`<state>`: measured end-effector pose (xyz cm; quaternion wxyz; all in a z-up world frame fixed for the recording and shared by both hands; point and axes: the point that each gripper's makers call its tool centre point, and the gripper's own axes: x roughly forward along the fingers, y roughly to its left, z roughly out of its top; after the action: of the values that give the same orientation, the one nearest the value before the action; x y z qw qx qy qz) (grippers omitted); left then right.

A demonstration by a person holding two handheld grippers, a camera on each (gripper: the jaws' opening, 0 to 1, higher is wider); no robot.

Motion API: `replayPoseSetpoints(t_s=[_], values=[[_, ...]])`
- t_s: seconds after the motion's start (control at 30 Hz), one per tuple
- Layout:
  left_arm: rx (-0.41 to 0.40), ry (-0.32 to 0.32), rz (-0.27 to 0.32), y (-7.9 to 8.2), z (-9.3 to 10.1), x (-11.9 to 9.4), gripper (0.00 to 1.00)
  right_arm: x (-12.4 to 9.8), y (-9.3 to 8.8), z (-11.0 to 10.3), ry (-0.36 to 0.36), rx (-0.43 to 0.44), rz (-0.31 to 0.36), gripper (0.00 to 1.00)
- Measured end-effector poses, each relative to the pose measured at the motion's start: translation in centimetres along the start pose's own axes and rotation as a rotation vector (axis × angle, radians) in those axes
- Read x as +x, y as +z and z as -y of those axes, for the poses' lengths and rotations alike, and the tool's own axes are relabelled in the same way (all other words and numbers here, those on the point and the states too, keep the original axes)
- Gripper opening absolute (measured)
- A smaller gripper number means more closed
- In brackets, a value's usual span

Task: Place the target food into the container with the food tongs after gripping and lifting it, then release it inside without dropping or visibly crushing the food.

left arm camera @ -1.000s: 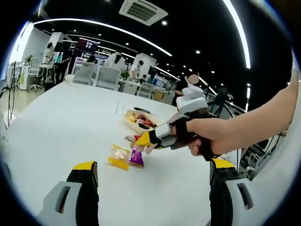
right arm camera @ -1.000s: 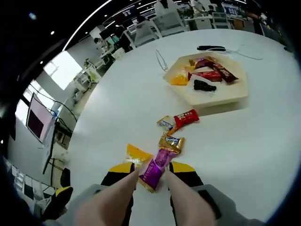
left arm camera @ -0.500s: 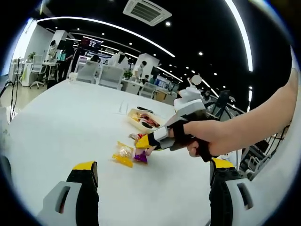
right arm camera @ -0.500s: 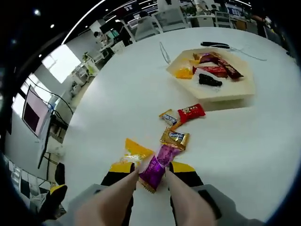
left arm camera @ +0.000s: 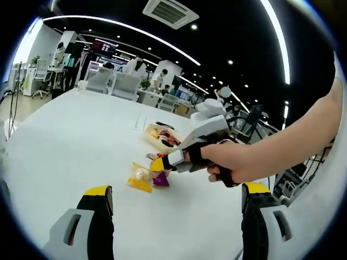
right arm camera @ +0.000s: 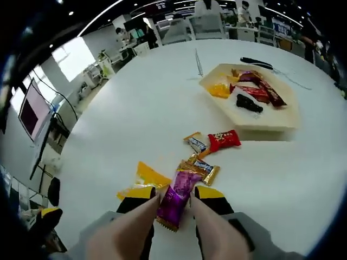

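Purple foil-wrapped candy (right arm camera: 177, 197) sits pinched between the right hand-held gripper (right arm camera: 174, 196) jaws, apparently just off the white desk (right arm camera: 135, 119). Left hand-held gripper (left arm camera: 173, 201) hangs wide open, empty. Carry it level with light pressure, clearing the gold (right arm camera: 201, 169) and red wrappers (right arm camera: 223, 140), toward the pale hexagonal tray (right arm camera: 282, 116).

glossy foil-like purple candy wrapper (right arm camera: 177, 197), smooth matt white table (right arm camera: 135, 114), pale wooden-looking tray (right arm camera: 282, 116).

An open-plan office around my white table (left arm camera: 65, 141).
Curved ceiling light strips (left arm camera: 124, 30) and an air vent (left arm camera: 169, 12) overhead; grey chairs (left arm camera: 124, 86), desks, a bright window (right arm camera: 73, 57).
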<state>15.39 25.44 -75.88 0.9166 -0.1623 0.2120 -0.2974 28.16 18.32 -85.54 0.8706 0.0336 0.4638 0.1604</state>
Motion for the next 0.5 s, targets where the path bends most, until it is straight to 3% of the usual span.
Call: replayPoseSetpoints(t_s=[0.2,0.27,0.37,0.43,0.5], values=[[-0.004,-0.004,-0.014,-0.7,0.3,0.1,0.99,-0.1,-0.7,-0.8,0.008,-0.351,-0.012,0.25],[-0.002,-0.009,-0.019,-0.9,0.6,0.1,0.99,-0.2,-0.6,-1.1,0.031,-0.383,0.009,0.24],[-0.004,-0.013,-0.024,-1.1,0.8,0.1,0.99,-0.4,-0.9,-0.9,0.052,-0.361,-0.014,0.23],[-0.004,-0.015,-0.028,-1.3,0.9,0.1,0.99,-0.6,-1.2,-0.8,0.096,-0.398,-0.030,0.23],[-0.005,-0.015,-0.029,-1.2,0.9,0.0,0.99,-1.2,-1.8,-1.7,0.210,-0.452,-0.018,0.22]])
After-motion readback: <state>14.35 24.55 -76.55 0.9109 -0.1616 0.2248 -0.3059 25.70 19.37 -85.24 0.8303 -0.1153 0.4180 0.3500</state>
